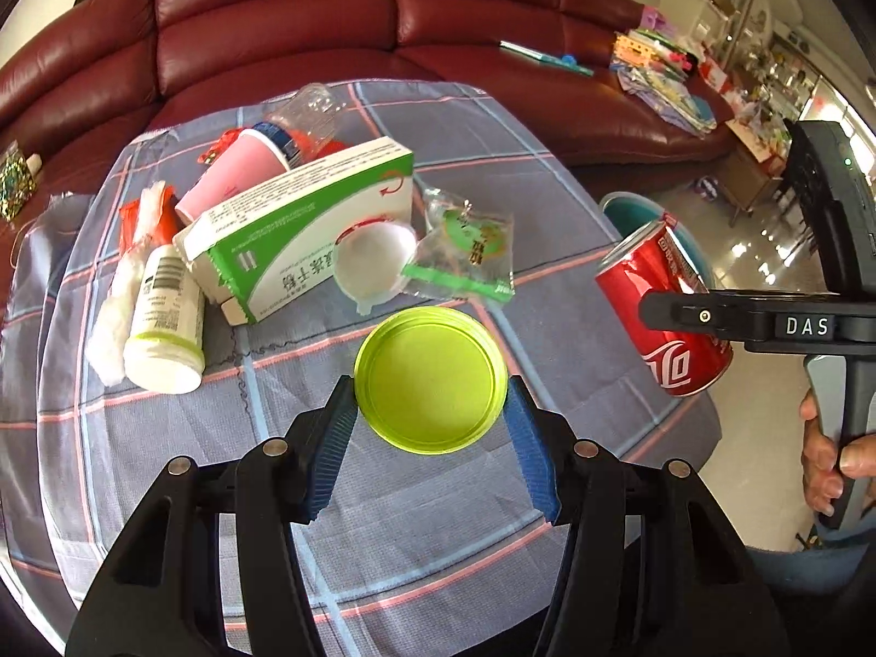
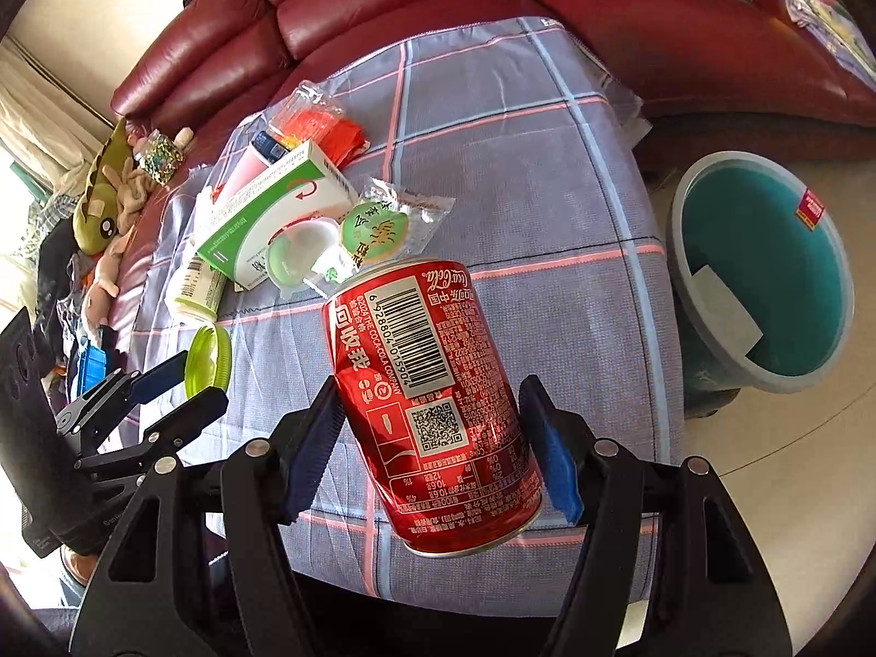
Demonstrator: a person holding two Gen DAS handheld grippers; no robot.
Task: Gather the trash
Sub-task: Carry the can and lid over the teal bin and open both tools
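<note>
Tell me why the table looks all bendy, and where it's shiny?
Left wrist view: the fisheye lens curves the checked tablecloth lines, and the floor glares. Right wrist view: the sofa leather gleams, and the red can reflects light.

Near half of plaid tablecloth: bare, open passage across to right edge.
Far left quarter: litter heap blocks — green-white carton, white bottle lying just beside it, pink cup behind, clear wrapper and white cup lid at heap's right side.
Beyond right table edge: teal bin on floor, mouth open, unobstructed above.
Far side: red sofa closes off back, books piled at its right end.
Space between heap and bin: clear cloth only.
</note>
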